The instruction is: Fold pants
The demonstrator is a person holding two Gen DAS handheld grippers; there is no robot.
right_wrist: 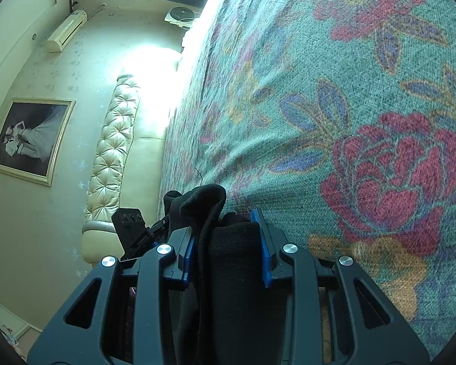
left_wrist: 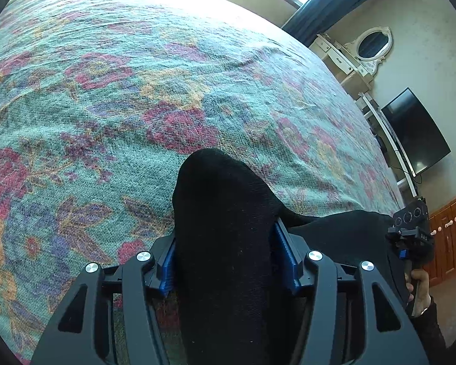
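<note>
A wide bed is covered by a teal bedspread (left_wrist: 112,97) woven with red, purple and orange flowers, and most of both views is filled by it. In the left wrist view a bright window with dark blue curtains (left_wrist: 328,3) is seen beyond the far edge of the bed; a white dresser with an oval mirror (left_wrist: 374,44), a dark television (left_wrist: 416,133) and a wooden cabinet (left_wrist: 453,231) are lined up along the wall past the right edge. In the right wrist view a tufted cream headboard (right_wrist: 112,140), a framed picture (right_wrist: 30,140) and a wall-mounted air conditioner (right_wrist: 65,30) are shown.

The black pants (left_wrist: 225,228) are bunched at the near edge of the bedspread. A thick fold is seen between the blue pads of the left gripper (left_wrist: 228,258); the cloth fills the gap, though whether the pads actually press on it cannot be told from this angle. Another fold (right_wrist: 228,243) is clamped by the right gripper (right_wrist: 226,243), whose pads are pressed against both sides of the fabric. The right gripper is also seen in the left view, with a hand (left_wrist: 419,289) around its handle.

Ahead of the left gripper the bedspread is left flat and uncovered up to its far and right edges.
</note>
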